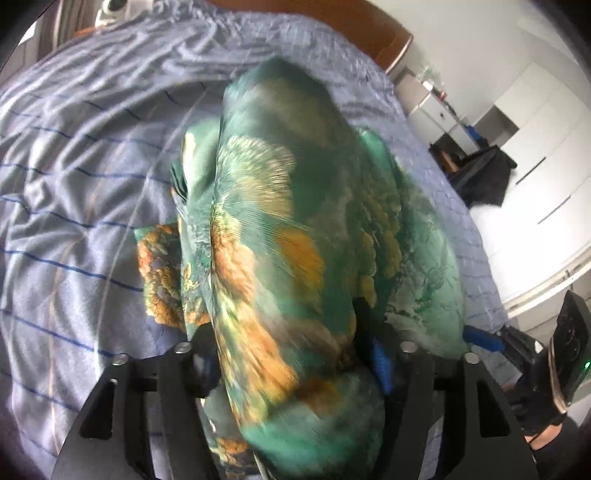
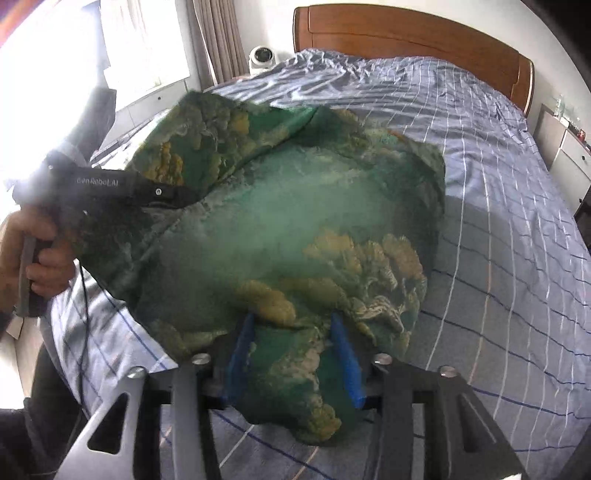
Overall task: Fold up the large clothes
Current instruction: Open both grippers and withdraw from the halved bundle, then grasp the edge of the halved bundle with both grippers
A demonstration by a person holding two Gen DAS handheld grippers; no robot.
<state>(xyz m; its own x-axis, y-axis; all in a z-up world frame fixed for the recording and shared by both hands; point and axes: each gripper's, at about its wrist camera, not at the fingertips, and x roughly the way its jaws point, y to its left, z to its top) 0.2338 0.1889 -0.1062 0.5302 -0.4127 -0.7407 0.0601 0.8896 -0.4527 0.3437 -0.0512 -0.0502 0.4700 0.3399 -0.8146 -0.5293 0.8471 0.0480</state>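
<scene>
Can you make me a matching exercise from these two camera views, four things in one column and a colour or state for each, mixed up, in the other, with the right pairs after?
Things:
1. garment
2. bed sheet
3. headboard
4. right gripper

Colours or states:
A. brown wood
B. green with orange-yellow print
C. blue fingers closed on cloth
D. pale blue with thin lines, wrinkled

Pairs: 1-B, 2-D, 3-A, 4-C
</scene>
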